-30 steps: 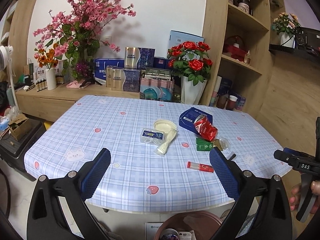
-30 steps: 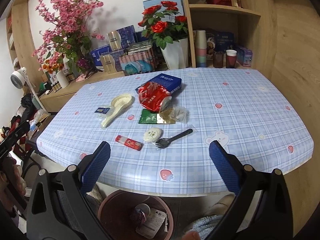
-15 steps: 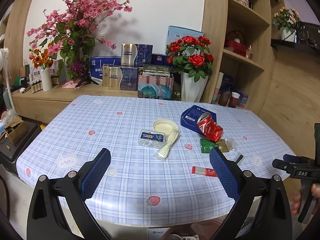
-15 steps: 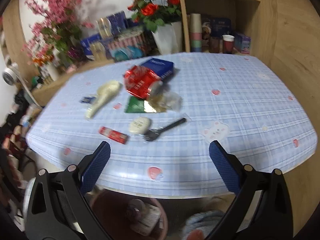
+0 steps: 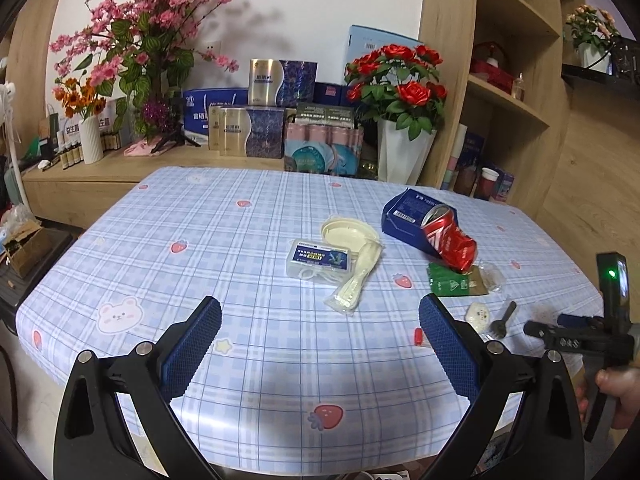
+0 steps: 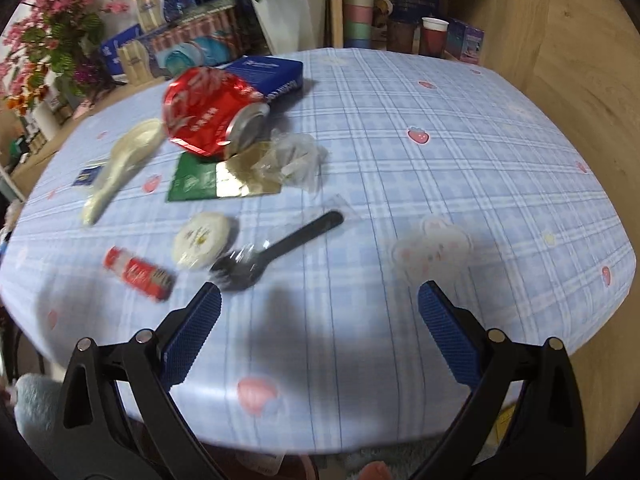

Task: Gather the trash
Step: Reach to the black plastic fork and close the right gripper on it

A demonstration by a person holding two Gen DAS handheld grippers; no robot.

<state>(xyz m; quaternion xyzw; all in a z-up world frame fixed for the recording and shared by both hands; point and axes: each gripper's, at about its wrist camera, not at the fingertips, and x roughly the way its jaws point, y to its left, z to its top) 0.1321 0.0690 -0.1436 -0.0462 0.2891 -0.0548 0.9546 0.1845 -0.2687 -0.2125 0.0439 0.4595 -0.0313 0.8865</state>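
Both the left gripper (image 5: 320, 320) and the right gripper (image 6: 319, 308) are held wide apart and empty above the near table (image 6: 440, 160) edge, beyond which red tube (image 6: 138, 274), white lid (image 6: 202, 236), black fork (image 6: 276, 248) and crushed red can (image 6: 208, 112) are scattered.

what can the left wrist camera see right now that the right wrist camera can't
Only the left wrist view shows the clear plastic box with a blue label, the round cream lid and the hand-held right gripper from outside.

Only the right wrist view shows the whole small red wrapper and the stacked pastel cups.

Both show the crushed red can, blue carton, black plastic fork, green packet and checked tablecloth.
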